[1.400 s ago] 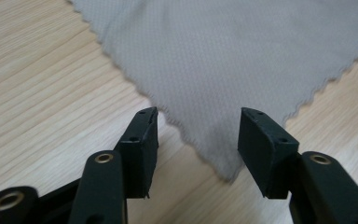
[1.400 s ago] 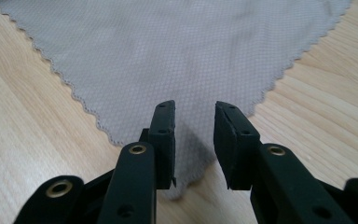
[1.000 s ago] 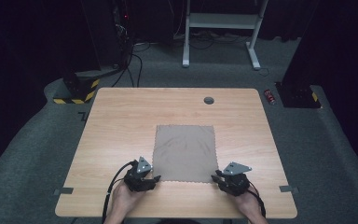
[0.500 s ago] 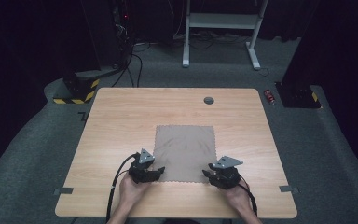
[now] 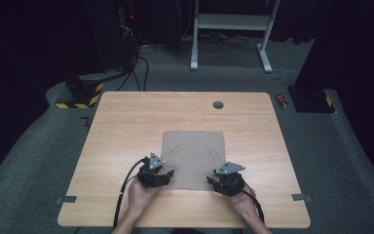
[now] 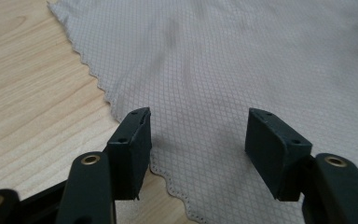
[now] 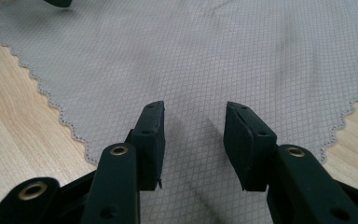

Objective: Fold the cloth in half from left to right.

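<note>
A grey cloth (image 5: 193,156) with a scalloped edge lies flat on the wooden table (image 5: 126,122). My left gripper (image 5: 168,171) is at the cloth's near left corner and my right gripper (image 5: 212,180) at its near right corner. In the left gripper view the left gripper (image 6: 198,140) has its jaws apart just over the cloth (image 6: 214,70), pinching nothing. In the right gripper view the right gripper (image 7: 193,140) also stands open over the cloth (image 7: 191,56). Both pairs of jaws have just been opening, with only the flat cloth below them.
A round cable hole (image 5: 218,105) sits near the table's far edge. Tape strips mark the left (image 5: 66,199) and right (image 5: 300,197) front corners. On the floor beyond lie a red can (image 5: 283,100), cables and a white frame (image 5: 229,22).
Both grippers have moved inward over the cloth's near corners, the left one rightward and the right one leftward. The cloth has stayed flat.
</note>
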Available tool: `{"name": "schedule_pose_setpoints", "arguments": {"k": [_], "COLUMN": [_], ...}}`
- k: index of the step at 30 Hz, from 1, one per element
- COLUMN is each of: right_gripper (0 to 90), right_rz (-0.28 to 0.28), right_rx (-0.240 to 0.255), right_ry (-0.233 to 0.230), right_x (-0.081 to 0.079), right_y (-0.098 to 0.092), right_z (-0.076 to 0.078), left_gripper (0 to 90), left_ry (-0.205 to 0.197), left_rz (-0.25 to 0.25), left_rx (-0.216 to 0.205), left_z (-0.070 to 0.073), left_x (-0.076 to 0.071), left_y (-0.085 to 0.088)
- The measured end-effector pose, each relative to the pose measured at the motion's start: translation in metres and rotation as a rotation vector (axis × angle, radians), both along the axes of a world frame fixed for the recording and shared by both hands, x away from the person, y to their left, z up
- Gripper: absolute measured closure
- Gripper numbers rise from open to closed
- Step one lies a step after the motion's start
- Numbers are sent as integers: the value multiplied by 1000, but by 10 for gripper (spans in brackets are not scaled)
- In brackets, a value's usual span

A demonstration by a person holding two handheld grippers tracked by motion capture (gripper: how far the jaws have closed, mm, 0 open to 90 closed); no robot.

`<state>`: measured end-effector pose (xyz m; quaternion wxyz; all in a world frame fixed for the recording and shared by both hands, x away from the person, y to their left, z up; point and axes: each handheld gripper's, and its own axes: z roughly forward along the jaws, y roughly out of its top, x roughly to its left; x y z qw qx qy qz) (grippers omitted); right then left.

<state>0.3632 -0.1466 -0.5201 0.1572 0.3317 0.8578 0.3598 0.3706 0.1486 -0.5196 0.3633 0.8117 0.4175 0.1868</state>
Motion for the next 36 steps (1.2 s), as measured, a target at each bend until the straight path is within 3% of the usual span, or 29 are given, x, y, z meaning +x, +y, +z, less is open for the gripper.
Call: {"name": "schedule_pose_setpoints", "arguments": {"k": [2, 6, 10, 11, 18, 23, 26, 31, 33, 36], "right_gripper": [587, 591, 587, 587, 593, 589, 593, 607, 621, 632], "right_rz": [-10, -31, -40, -35, -41, -61, -46, 2, 19, 44], "right_rx": [13, 40, 55, 54, 54, 70, 78, 77, 89, 103], "right_ry": [30, 52, 70, 64, 47, 48, 43, 24, 27, 31], "right_x": [0, -1, -4, -4, -10, -11, -13, -13, -11, -8], "right_y": [1, 5, 11, 13, 34, 47, 52, 61, 63, 68], "right_z": [1, 1, 1, 1, 7, 9, 10, 11, 13, 14], "left_gripper": [407, 405, 403, 404, 406, 411, 409, 411, 405, 413], "left_ry": [13, 43, 41, 31, 60, 94, 98, 66, 91, 59], "left_rz": [5, 33, 29, 32, 33, 61, 80, 98, 111, 132], "left_rx": [-3, -50, -53, -60, -73, -137, -147, -128, -108, -126], "left_z": [4, 3, 4, 5, 7, 1, 0, 4, 6, 14], "left_x": [4, 11, 17, 18, 34, 43, 45, 44, 48, 51], "left_y": [2, 6, 7, 9, 22, 32, 34, 36, 37, 41]}}
